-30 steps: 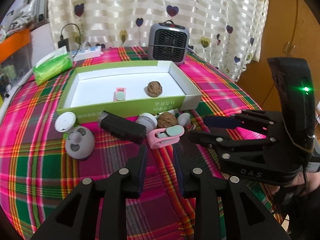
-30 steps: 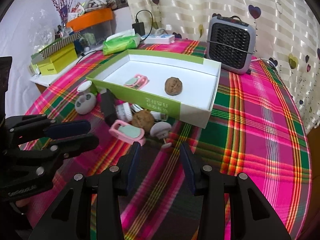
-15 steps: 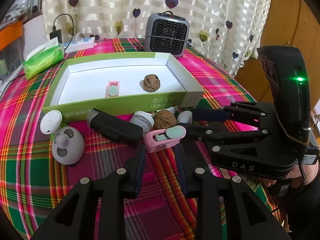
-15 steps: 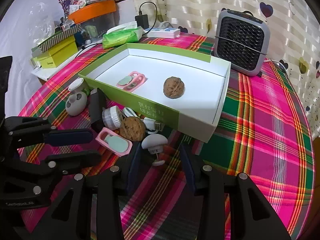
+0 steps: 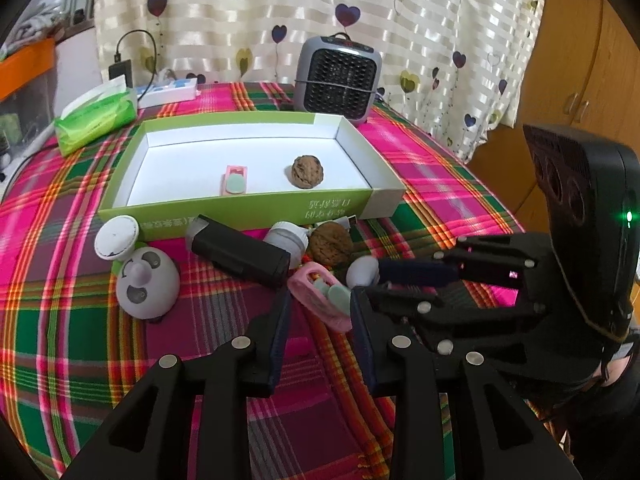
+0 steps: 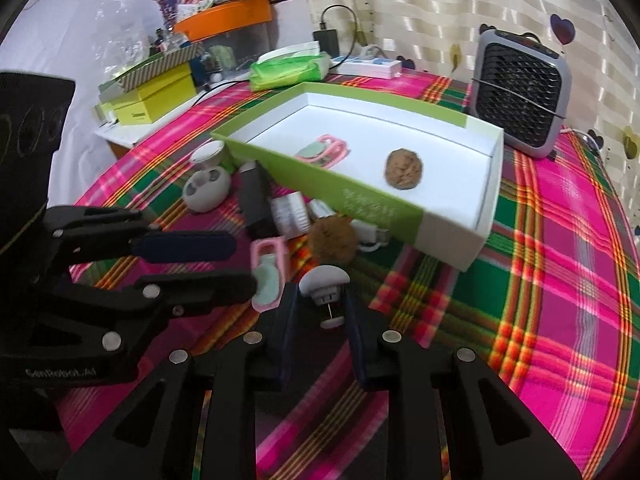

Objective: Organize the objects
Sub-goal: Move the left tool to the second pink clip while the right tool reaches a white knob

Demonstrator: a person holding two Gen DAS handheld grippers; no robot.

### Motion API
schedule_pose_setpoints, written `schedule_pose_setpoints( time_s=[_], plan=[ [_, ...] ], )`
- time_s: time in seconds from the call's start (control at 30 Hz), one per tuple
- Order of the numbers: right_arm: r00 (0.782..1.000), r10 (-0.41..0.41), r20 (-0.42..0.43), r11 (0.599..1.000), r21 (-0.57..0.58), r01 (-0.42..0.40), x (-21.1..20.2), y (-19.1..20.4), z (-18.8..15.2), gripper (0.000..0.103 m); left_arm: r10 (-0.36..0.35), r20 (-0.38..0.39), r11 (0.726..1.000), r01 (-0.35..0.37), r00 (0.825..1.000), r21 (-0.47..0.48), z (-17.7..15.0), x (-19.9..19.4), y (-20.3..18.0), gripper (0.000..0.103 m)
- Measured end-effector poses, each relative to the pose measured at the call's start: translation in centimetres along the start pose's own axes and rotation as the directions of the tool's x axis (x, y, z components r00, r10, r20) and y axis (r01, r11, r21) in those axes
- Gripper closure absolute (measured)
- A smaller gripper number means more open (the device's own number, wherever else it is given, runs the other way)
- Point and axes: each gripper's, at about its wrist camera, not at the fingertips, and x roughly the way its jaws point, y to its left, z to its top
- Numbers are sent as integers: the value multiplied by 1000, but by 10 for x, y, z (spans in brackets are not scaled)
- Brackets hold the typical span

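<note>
Right gripper (image 6: 318, 312): my jaws open, straddling grey mushroom-shaped plastic cap (image 6: 324, 280), beside brown walnut (image 6: 332, 240).
Left gripper (image 5: 318, 312): open, at pink clip (image 5: 318, 294).
Technique: centre pads, close gently; cap may roll.

The right gripper's fingers (image 5: 416, 276) cover part of the grey mushroom-shaped piece (image 5: 362, 273). The loose walnut (image 6: 333, 239) is blurred — its shell detail is lost. The box's (image 5: 256, 210) printed text is too small to read — and upside down.
</note>
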Motion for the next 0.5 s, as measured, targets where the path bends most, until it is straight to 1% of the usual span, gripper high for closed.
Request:
schedule_pose_setpoints(
  time_s=[0.1, 0.27, 0.5],
  plan=[
    [1000, 25, 1, 1000, -7, -25, -1, 6, -2, 79, 2, 6, 1000, -1, 1000, -8, 0, -2, 1, 72],
    [999, 41, 10, 999, -8, -41, -3, 10, -4, 79, -3, 7, 1000, 3, 1000, -19, 0, -2, 2, 71],
    [1000, -12, 25, 999, 43, 11, -11, -1, -9, 79, 8, -23, 1000, -7, 1000, 2, -2, 8, -7, 71]
  ],
)
